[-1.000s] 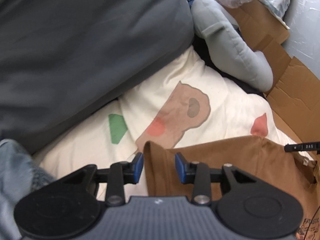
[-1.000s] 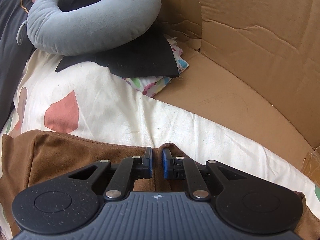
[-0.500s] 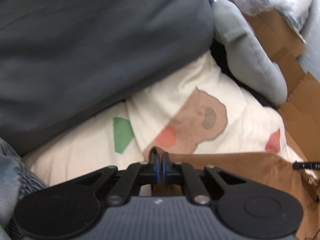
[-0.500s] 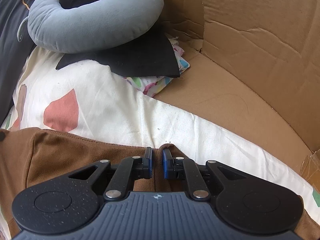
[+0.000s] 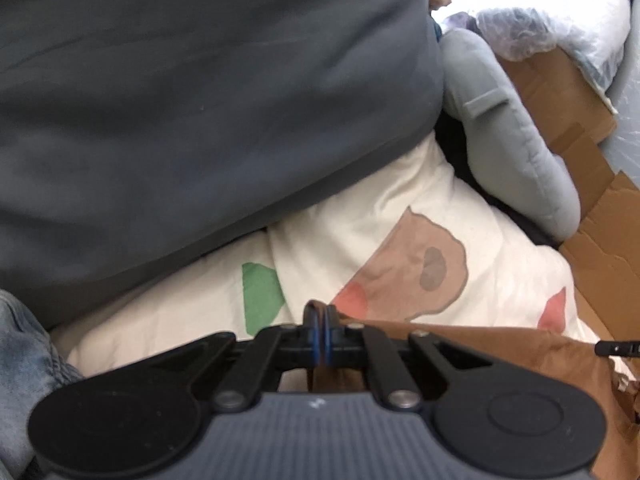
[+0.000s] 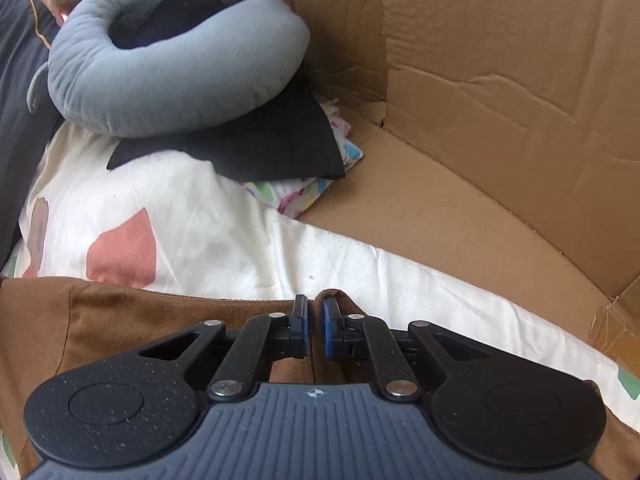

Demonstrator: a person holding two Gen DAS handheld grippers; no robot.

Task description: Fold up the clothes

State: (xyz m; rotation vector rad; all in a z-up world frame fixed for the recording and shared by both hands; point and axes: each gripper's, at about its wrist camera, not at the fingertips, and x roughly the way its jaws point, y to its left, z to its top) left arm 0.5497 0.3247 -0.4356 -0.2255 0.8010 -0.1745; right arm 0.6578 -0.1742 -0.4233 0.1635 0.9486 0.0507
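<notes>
A brown garment lies on a cream bedsheet with coloured shapes. My left gripper is shut on the garment's far left corner, a fold of brown cloth pinched between the blue pads. In the right wrist view the same brown garment spreads to the left, and my right gripper is shut on its far right edge, a ridge of cloth between the pads. The tip of the right gripper shows at the right edge of the left wrist view.
A large dark grey duvet rises at the left. A grey neck pillow lies on a black cloth beyond the garment. A cardboard box wall stands at the right. Blue denim lies at the near left.
My left gripper was open around the garment's corner a second ago and has shut on it, then shifted slightly. My right gripper has stayed shut on the garment's edge.
</notes>
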